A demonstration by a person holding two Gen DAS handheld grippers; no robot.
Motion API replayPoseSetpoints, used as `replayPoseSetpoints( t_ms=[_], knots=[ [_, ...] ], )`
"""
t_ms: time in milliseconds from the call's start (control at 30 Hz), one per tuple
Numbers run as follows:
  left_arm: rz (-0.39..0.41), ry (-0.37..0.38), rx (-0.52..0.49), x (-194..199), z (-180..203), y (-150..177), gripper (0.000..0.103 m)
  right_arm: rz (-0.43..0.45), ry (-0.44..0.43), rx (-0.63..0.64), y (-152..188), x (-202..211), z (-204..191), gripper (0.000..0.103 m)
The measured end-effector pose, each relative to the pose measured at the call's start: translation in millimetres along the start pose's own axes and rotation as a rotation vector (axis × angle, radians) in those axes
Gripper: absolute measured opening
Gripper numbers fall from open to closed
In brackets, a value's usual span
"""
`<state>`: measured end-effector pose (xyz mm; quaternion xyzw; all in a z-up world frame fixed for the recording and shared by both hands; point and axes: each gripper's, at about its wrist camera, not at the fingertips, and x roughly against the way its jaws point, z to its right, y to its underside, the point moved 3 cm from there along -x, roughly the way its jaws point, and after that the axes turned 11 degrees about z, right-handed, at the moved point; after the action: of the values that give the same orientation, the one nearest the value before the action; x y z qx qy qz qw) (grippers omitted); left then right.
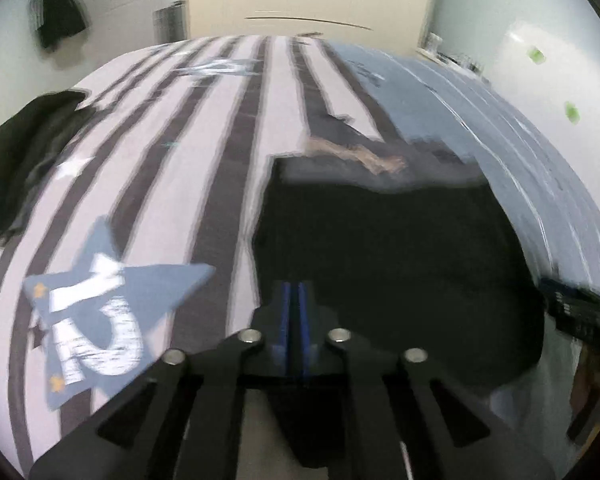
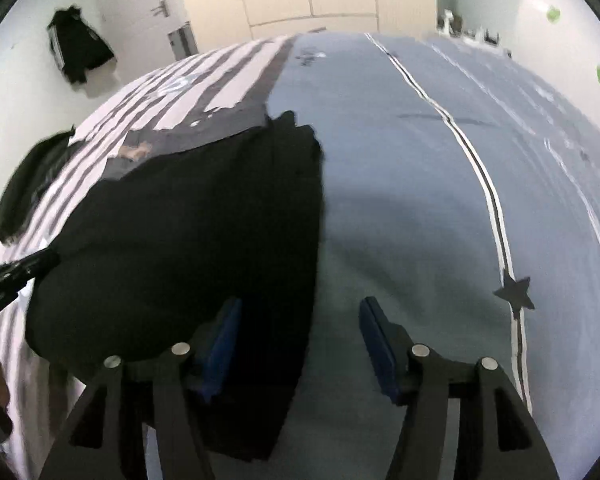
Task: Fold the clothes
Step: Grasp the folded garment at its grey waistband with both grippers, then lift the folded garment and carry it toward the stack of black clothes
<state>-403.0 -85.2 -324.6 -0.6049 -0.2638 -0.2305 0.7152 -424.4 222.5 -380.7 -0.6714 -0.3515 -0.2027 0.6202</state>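
right fingers [image 2: 224, 344] stand apart over the black garment's [image 2: 188, 216] edge, gripping nothing. left gripper [image 1: 295, 320] looks nearly closed; i can't tell if it holds cloth. i worry the fold slumps open on the bedspread [image 2: 400, 184].

The left gripper [image 1: 294, 312] sits at the bottom middle of the frame. Its blue pads [image 1: 286, 312] look almost together, with only a thin gap. A black garment [image 1: 400, 264] lies in the middle right, on a striped bed cover [image 1: 204, 140]. A blue star patch [image 1: 100, 312] is at lower left. More dark clothes [image 1: 24, 168] sit at the left edge.
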Motion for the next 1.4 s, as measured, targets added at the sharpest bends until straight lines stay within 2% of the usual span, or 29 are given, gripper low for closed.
replayPoseSetpoints(
  t_ms=[33, 100, 133, 200, 300, 400, 433, 500, 667, 733, 833, 933, 1000, 1100, 1200, 1333, 1400],
  knots=[
    [-0.001, 0.005, 0.046, 1, -6, -4, 0.056, 0.002, -0.004, -0.002, -6, 1, 0, 0.058],
    [-0.004, 0.023, 0.130, 0, -18, -11, 0.074, 0.004, -0.026, -0.026, -17, 2, -1, 0.058],
    [-0.011, 0.031, 0.153, -3, -21, -13, 0.077, 0.001, -0.045, -0.052, -23, 2, -1, 0.058],
    [-0.057, 0.036, 0.166, -17, -22, -15, 0.078, -0.015, -0.081, -0.111, -31, -4, 0, 0.061],
    [-0.110, 0.103, 0.178, -42, -15, -13, 0.078, -0.040, -0.095, -0.133, -36, -19, -4, 0.067],
    [-0.204, 0.157, 0.197, -70, -9, -2, 0.078, -0.122, -0.129, -0.197, -28, -42, -5, 0.069],
    [-0.216, 0.166, 0.218, -75, -11, 1, 0.080, -0.126, -0.141, -0.208, -26, -44, -4, 0.075],
    [-0.215, 0.197, 0.257, -76, -17, 4, 0.080, -0.121, -0.164, -0.226, -24, -47, -1, 0.076],
    [-0.229, 0.237, 0.212, -71, -18, 7, 0.080, -0.155, -0.213, -0.223, -19, -41, 4, 0.076],
    [-0.226, 0.215, 0.206, -67, -22, 6, 0.080, -0.165, -0.202, -0.188, -19, -38, 4, 0.074],
    [-0.231, 0.188, 0.240, -62, -30, 5, 0.084, -0.184, -0.170, -0.216, -18, -34, 11, 0.075],
    [-0.244, 0.188, 0.238, -67, -28, 6, 0.085, -0.190, -0.134, -0.236, -16, -36, 10, 0.081],
    [-0.256, 0.239, 0.252, -71, -21, 5, 0.085, -0.197, -0.123, -0.250, -16, -42, 7, 0.090],
    [-0.280, 0.323, 0.240, -76, -3, 5, 0.084, -0.198, -0.138, -0.289, -22, -51, 4, 0.093],
    [-0.286, 0.340, 0.205, -75, 14, 7, 0.084, -0.212, -0.196, -0.272, -27, -53, 3, 0.093],
    [-0.282, 0.332, 0.218, -73, 14, 8, 0.084, -0.261, -0.327, -0.188, -34, -57, -9, 0.092],
    [-0.278, 0.320, 0.218, -73, 13, 8, 0.084, -0.288, -0.358, -0.145, -38, -64, -18, 0.093]
  ],
)
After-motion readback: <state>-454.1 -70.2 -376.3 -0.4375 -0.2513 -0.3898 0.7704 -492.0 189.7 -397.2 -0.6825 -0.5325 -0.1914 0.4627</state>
